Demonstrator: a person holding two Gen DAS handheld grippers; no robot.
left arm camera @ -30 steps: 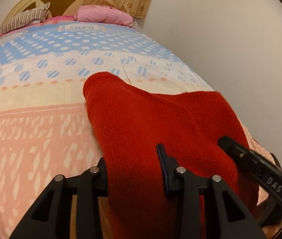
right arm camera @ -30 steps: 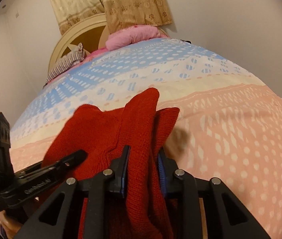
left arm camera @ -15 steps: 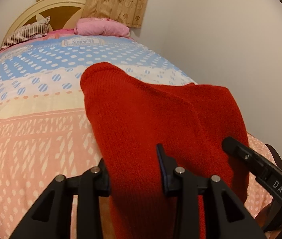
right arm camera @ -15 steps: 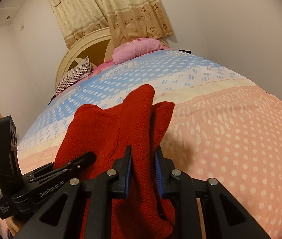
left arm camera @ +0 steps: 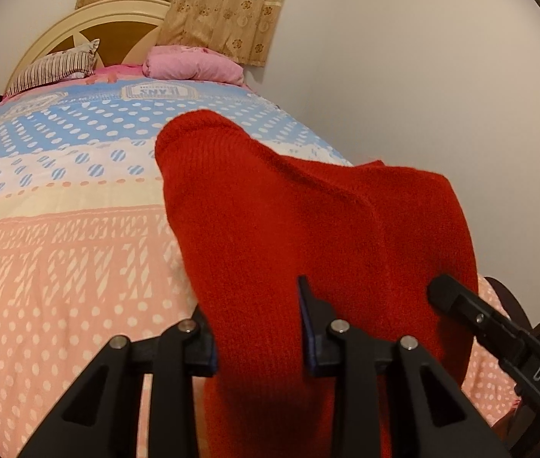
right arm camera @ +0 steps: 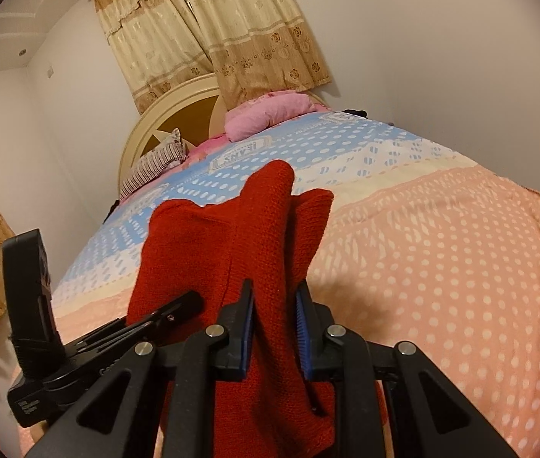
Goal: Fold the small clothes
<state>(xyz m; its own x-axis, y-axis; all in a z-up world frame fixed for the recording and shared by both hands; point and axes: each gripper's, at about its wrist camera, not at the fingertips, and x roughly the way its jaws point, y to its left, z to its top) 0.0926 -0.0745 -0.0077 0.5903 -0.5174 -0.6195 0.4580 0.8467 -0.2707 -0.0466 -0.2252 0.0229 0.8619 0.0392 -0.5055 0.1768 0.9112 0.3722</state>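
Nearest, the left claw (left arm camera: 258, 328) and the right claw (right arm camera: 273, 328) each pinch a bunched fold of the red knitted sweater (left arm camera: 308, 236); the left jaws have just been closing further on the knit between them. It hangs lifted between the two claws above the bed (right arm camera: 461, 267). It looks soft, limp and fairly light (thick knit, so bulky in the pinch), best held at hem or shoulder edges. Beyond, the dotted quilt (left arm camera: 60, 229) lies open for laying it flat; the wall (left arm camera: 422, 76) crowds the right side, with pillows (left arm camera: 193, 68) far off by the headboard (right arm camera: 178, 114).
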